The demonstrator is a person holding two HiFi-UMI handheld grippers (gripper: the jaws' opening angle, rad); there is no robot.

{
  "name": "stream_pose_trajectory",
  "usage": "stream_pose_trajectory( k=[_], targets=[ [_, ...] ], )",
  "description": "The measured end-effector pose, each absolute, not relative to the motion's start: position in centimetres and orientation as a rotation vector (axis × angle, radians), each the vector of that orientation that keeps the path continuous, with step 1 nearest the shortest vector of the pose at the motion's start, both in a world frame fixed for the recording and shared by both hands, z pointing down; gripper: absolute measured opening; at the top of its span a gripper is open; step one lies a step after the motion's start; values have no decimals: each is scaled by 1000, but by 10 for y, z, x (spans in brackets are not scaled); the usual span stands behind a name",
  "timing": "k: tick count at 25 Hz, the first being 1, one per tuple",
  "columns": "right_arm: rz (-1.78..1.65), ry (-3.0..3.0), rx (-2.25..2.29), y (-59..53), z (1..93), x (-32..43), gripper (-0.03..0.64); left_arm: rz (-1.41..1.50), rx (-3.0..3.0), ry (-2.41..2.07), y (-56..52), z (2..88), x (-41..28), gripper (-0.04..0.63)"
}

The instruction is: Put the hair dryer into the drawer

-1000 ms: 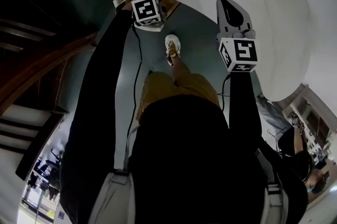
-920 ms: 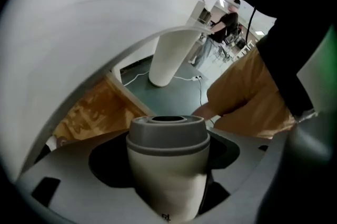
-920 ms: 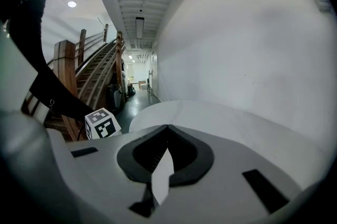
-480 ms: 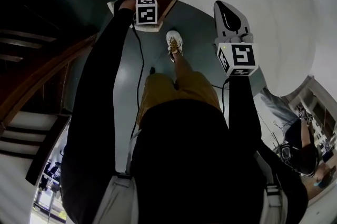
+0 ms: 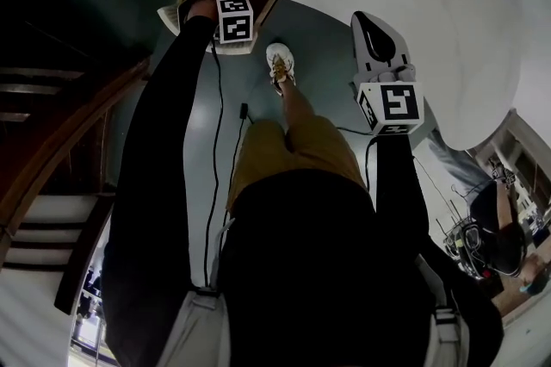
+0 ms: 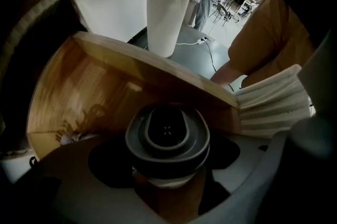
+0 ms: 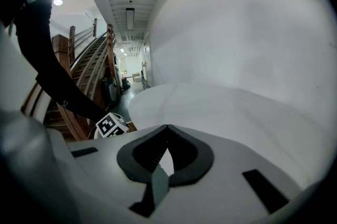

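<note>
Grey and rounded, the hair dryer (image 6: 167, 133) is clamped end-on between the jaws of the left gripper (image 6: 167, 161), low over the open wooden drawer (image 6: 73, 86); whether it touches the floor cannot be judged. Let go while tilted, it may roll or knock against the far wall (image 6: 174, 77). Beyond, the right gripper (image 7: 167, 153) hangs empty with its jaws pressed together over the white table (image 7: 237, 107), too distant to steady anything.

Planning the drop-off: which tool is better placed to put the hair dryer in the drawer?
Left. The left tool grips the hair dryer over the open wooden drawer; the right tool is shut, empty, over the white table.
</note>
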State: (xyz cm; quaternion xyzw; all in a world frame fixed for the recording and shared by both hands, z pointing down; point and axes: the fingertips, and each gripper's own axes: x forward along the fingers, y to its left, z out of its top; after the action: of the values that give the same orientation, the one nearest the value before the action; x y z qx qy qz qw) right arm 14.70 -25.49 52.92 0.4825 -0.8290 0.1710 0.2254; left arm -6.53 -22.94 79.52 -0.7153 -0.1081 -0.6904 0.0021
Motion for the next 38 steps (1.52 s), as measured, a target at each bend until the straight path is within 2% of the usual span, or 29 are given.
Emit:
stream_pose_trajectory(
  k=[23, 38],
  targets=[
    [478, -2333, 1303, -255, 524, 126, 25, -2066, -2405, -167, -225, 776, -45, 371],
    [456, -2470, 1301, -289, 484, 82, 25, -1943, -2608, 226, -241, 696, -58, 371]
  ],
)
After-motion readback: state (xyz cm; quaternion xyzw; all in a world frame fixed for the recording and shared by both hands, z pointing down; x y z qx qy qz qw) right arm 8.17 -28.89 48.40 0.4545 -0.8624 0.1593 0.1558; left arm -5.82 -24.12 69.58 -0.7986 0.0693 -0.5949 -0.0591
